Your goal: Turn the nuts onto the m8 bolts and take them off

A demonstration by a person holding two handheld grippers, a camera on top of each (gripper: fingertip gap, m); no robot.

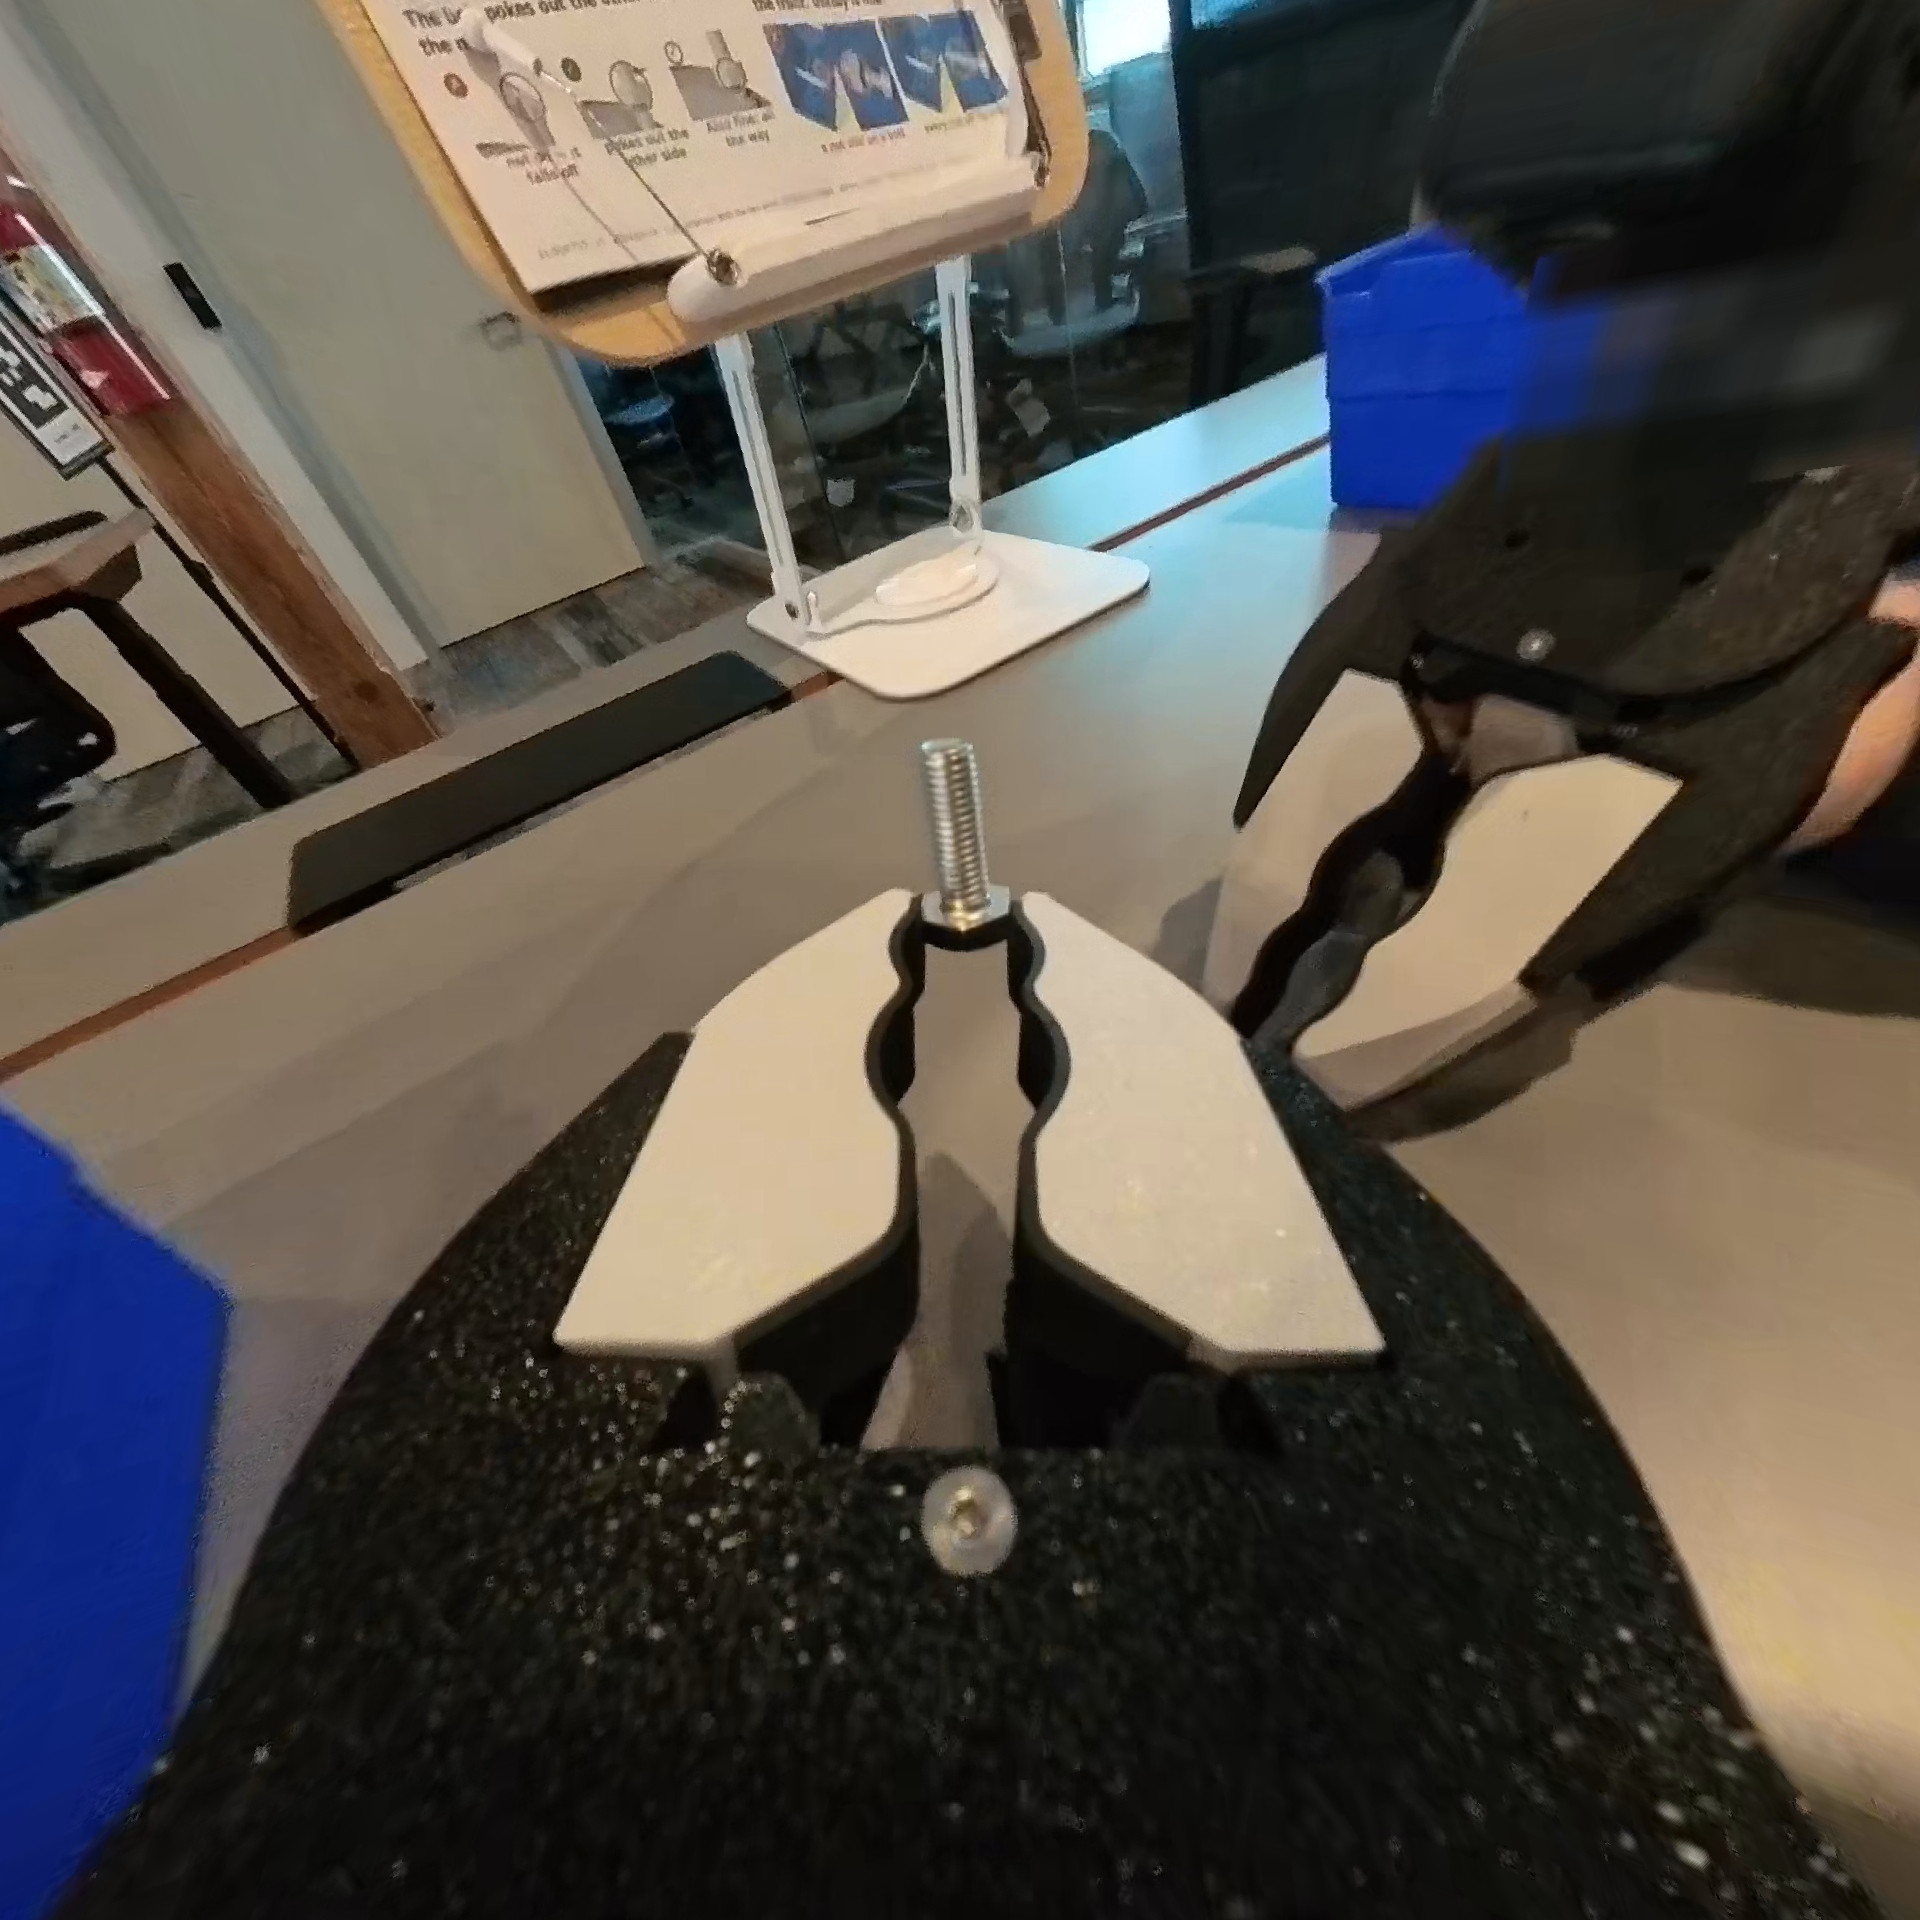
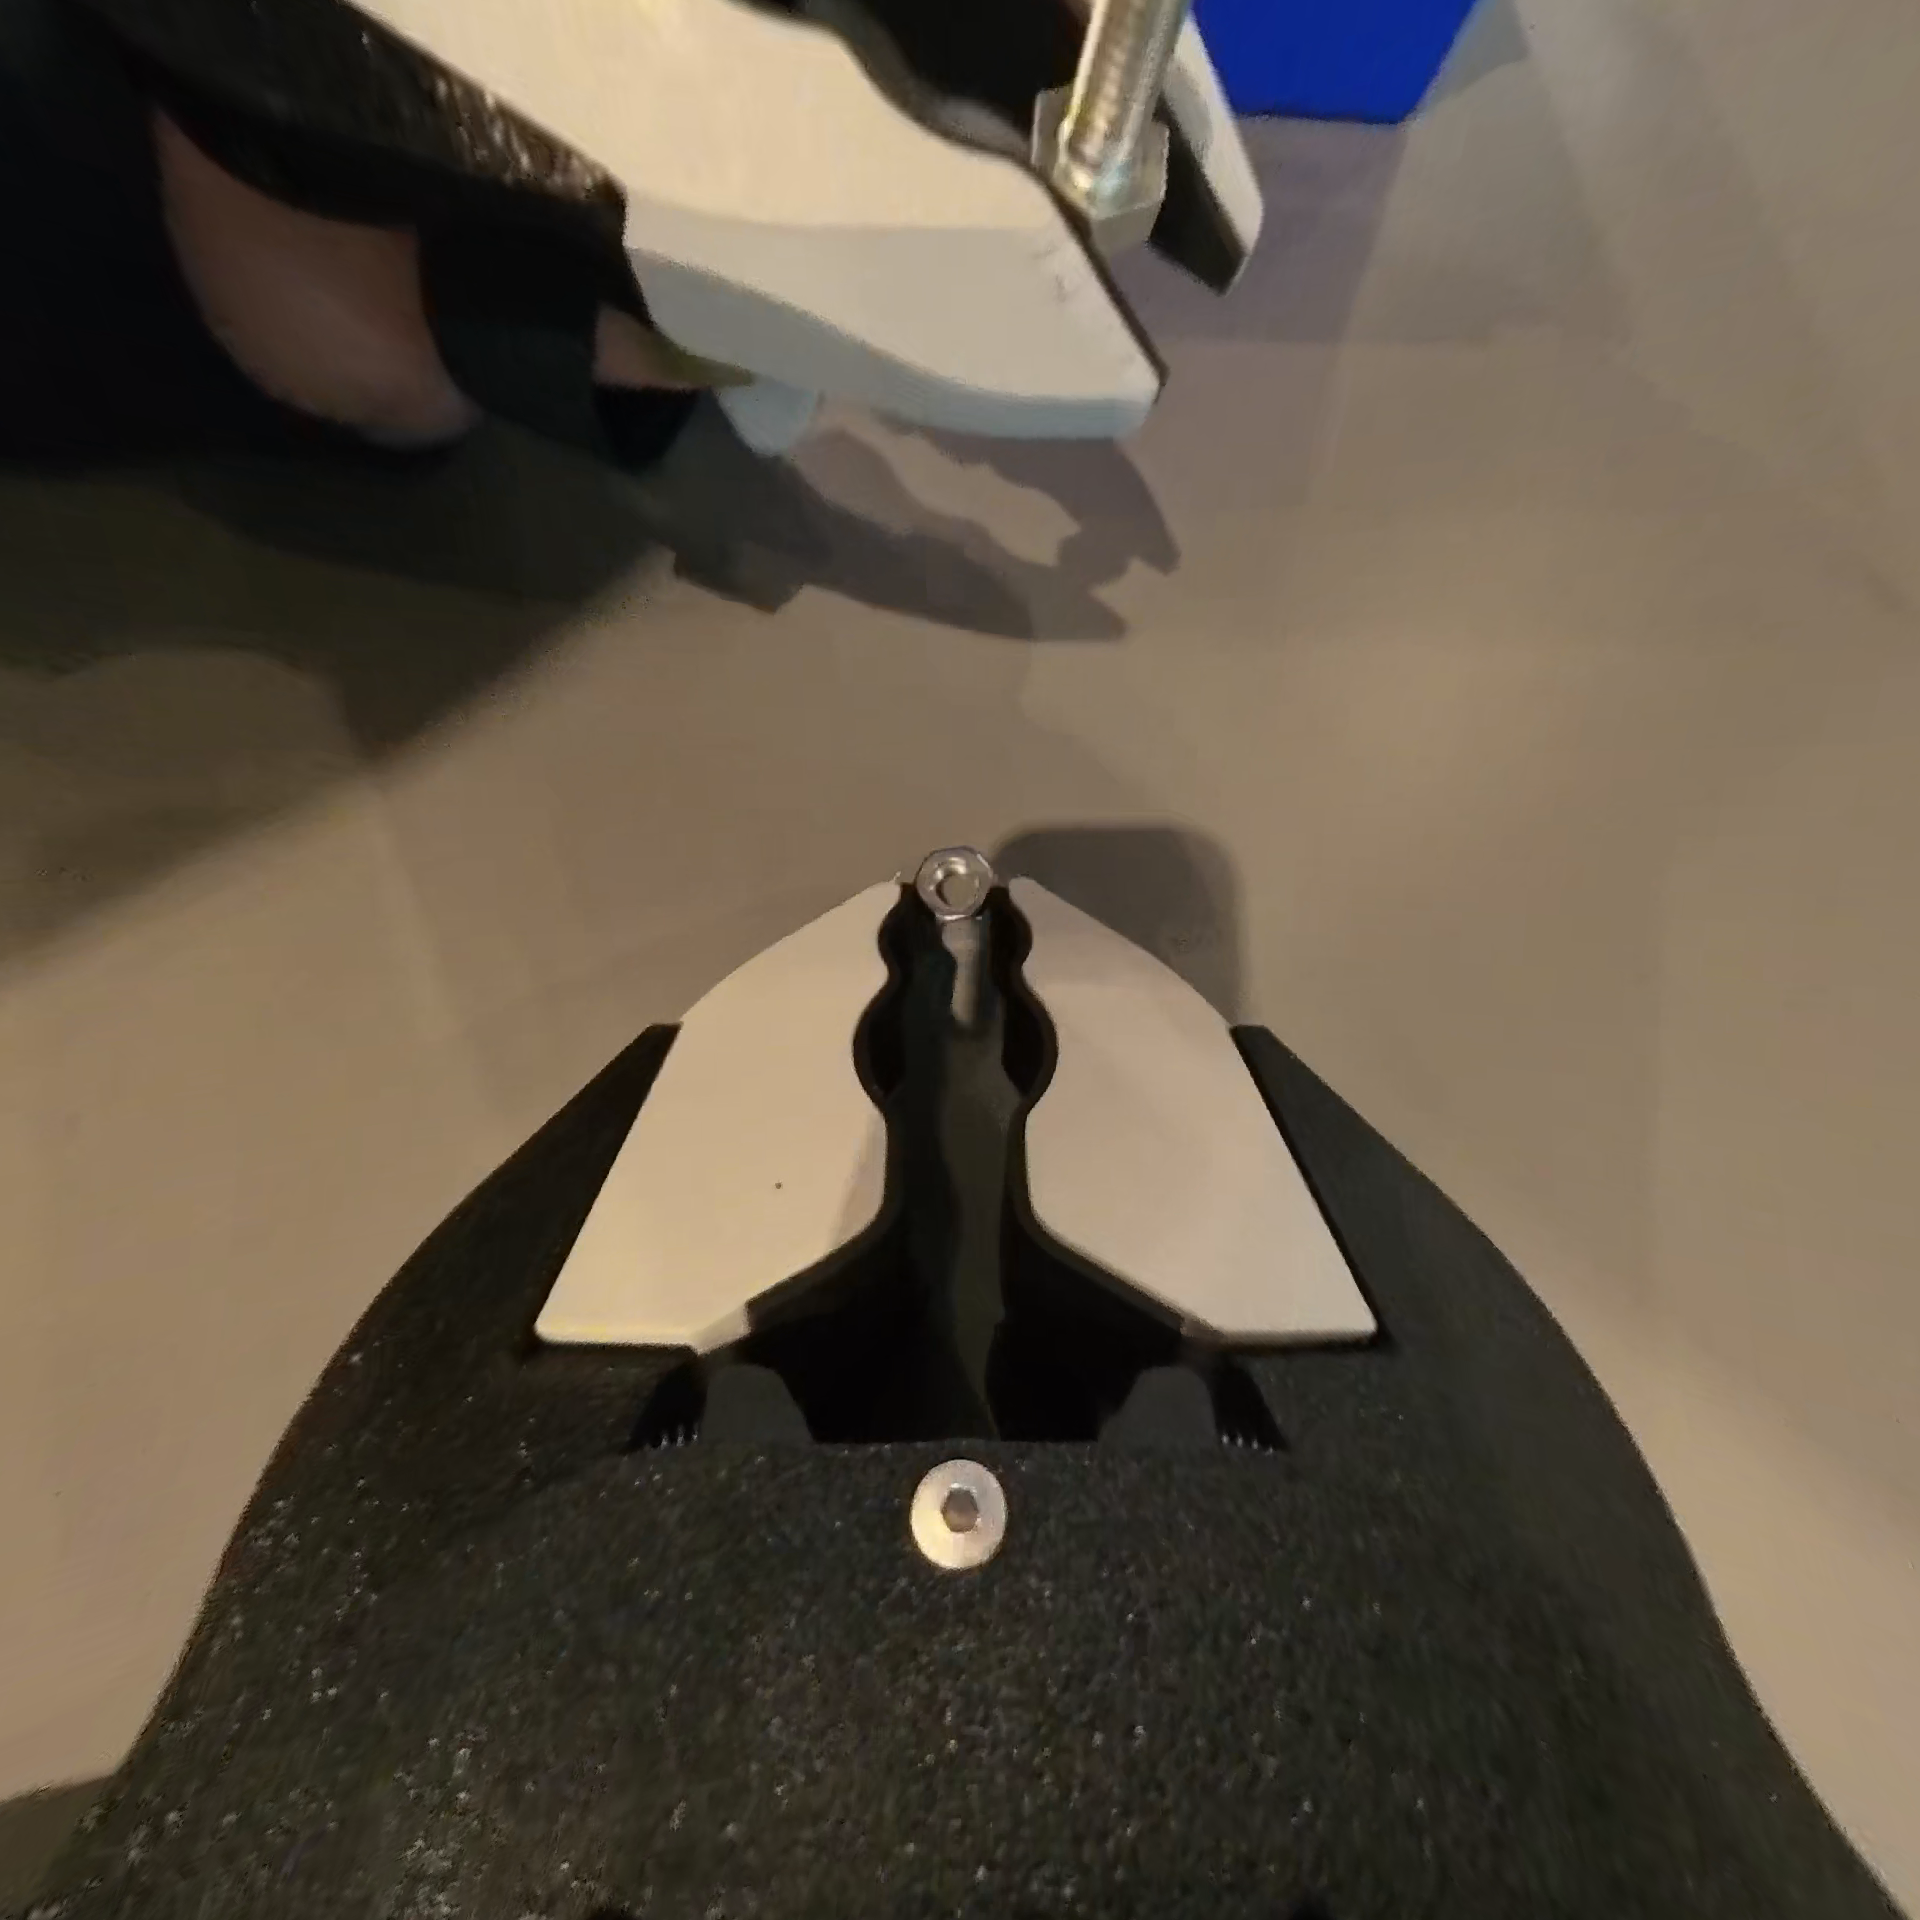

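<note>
Above the grey table (image 2: 1558,623), left tongs (image 1: 958,920) clenched on upright bolt (image 1: 948,821), right tongs (image 2: 951,891) on nut (image 2: 951,889).

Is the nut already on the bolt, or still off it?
Off. The bolt shows bare thread in the left gripper; the nut sits separately at the right gripper tips.

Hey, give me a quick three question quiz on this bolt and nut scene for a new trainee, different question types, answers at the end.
1. True or false: the left gripper clamps the bolt by its hex head, thread pointing up.
2. Multiple choice: the right gripper has at its fingertips: A) a washer B) a silver nut C) nothing.
3. Fill in: the bin on the table behind the right gripper is coloured ____.

Key: 1 true; 2 B; 3 blue.
</note>
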